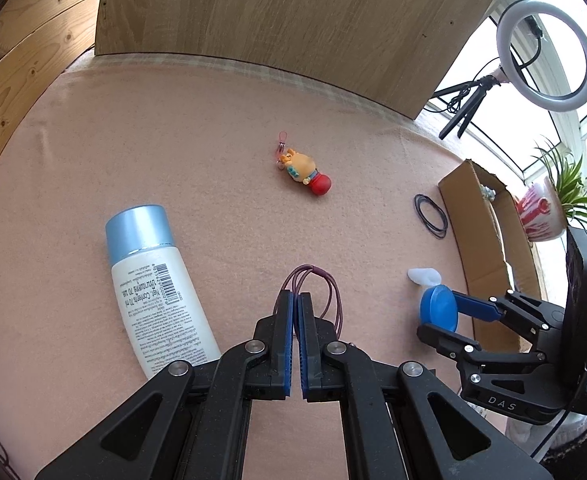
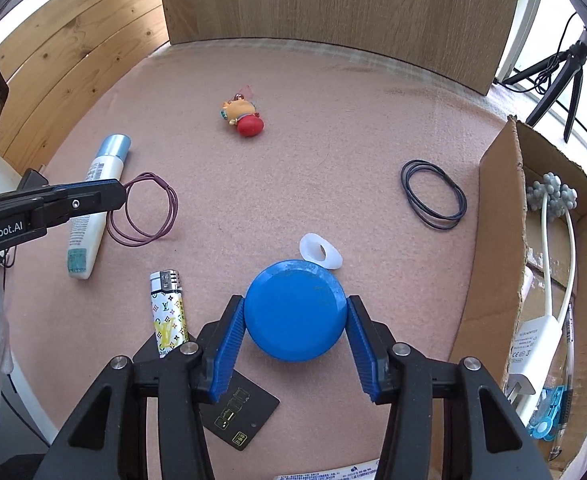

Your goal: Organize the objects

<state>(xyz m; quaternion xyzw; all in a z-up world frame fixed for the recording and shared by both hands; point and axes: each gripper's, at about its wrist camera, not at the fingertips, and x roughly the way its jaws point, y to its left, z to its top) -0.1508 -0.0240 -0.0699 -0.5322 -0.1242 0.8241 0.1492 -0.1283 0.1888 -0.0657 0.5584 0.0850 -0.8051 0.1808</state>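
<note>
Between right tool [image 2: 295,322] pads: blue lid [image 2: 293,310].

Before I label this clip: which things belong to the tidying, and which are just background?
Tidying:
- purple hair tie, in left gripper
- blue lid, in right gripper
- black hair ties
- toy keychain
- lotion bottle
- lighter
- white ring
- cardboard box

Background:
- ring light
- potted plant
</note>
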